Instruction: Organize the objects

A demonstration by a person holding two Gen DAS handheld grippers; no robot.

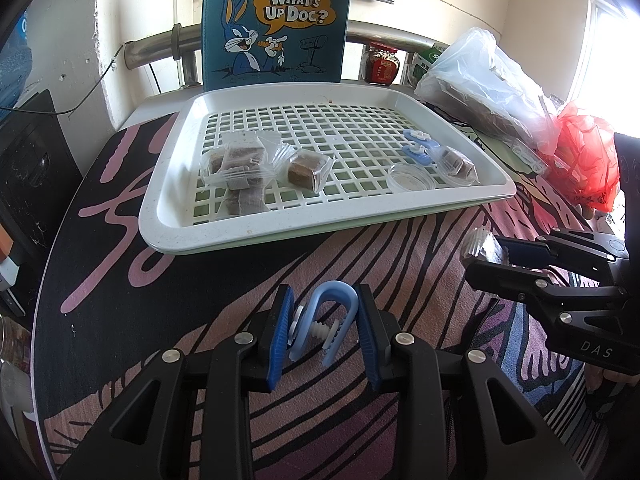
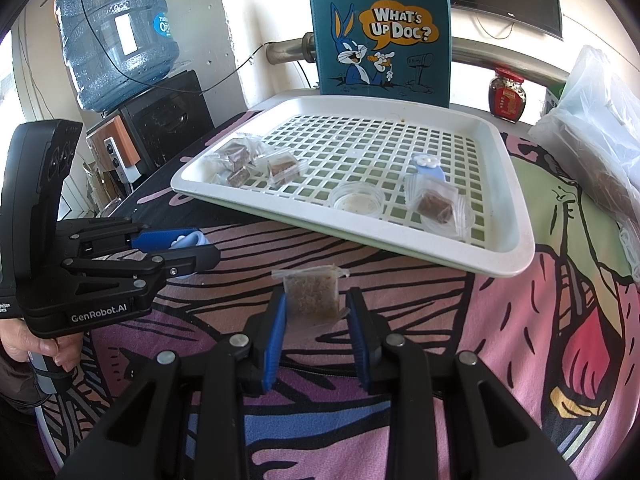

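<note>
My left gripper [image 1: 325, 314] is shut on a light blue U-shaped clip [image 1: 334, 312] with a white screw, held above the patterned cloth in front of the tray. My right gripper [image 2: 316, 308] is shut on a wrapped brown snack block [image 2: 312, 294]; in the left wrist view the right gripper [image 1: 486, 252] shows at the right edge. The white grid tray [image 1: 176, 216] holds a pile of wrapped snack blocks [image 1: 240, 164] on its left. On its right lie another blue clip [image 1: 418, 146], a clear round lid [image 1: 410, 177] and one wrapped block [image 1: 456, 164].
A teal cartoon tote bag [image 1: 276, 20] stands behind the tray. A red-lidded jar [image 1: 380, 64], a clear plastic bag [image 1: 488, 88] and a red bag [image 1: 588, 160] crowd the right side. A water jug [image 2: 116, 32] on a dispenser stands at the left. A person's hand [image 2: 36, 346] grips the left tool.
</note>
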